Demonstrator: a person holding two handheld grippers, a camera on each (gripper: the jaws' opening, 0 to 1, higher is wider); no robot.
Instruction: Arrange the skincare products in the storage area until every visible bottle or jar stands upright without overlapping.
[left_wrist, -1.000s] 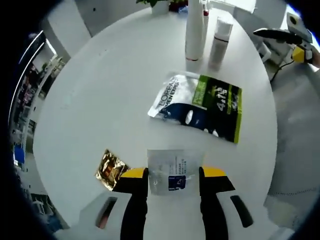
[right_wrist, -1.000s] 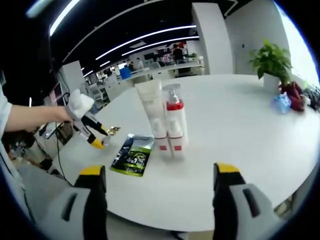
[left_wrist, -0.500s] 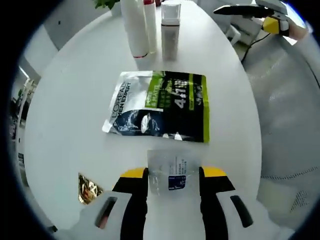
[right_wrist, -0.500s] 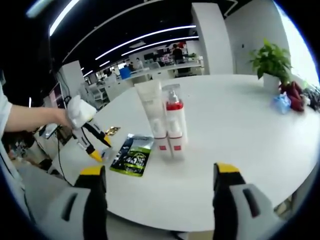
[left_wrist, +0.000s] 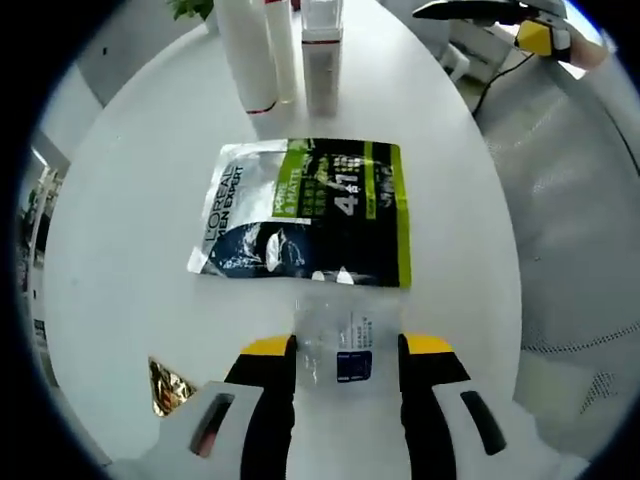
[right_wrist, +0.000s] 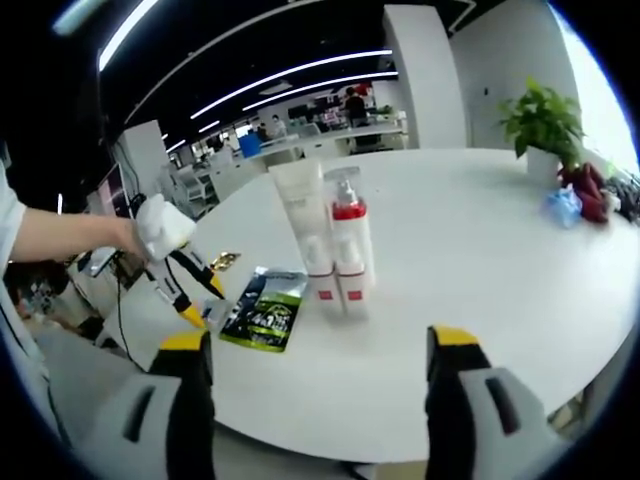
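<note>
Round white table (left_wrist: 130, 240): smooth top, likely slick under flat packets.
L'Oréal Men Expert pouch (left_wrist: 305, 212): lying flat near the table middle, just beyond the left jaws; probably soft and light, best taken by an edge.
White tube (right_wrist: 303, 232) and red-collared pump bottle (right_wrist: 350, 245): upright, side by side, touching or nearly; rigid, likely top-heavy, best gripped low on the body.
Clear sachet (left_wrist: 345, 345): clamped between the left gripper (left_wrist: 345, 358) jaws; thin, limp, slippery film.
Gold foil sachet (left_wrist: 170, 385): flat near the table edge.
Right gripper (right_wrist: 318, 350): jaws wide apart, holding nothing.
</note>
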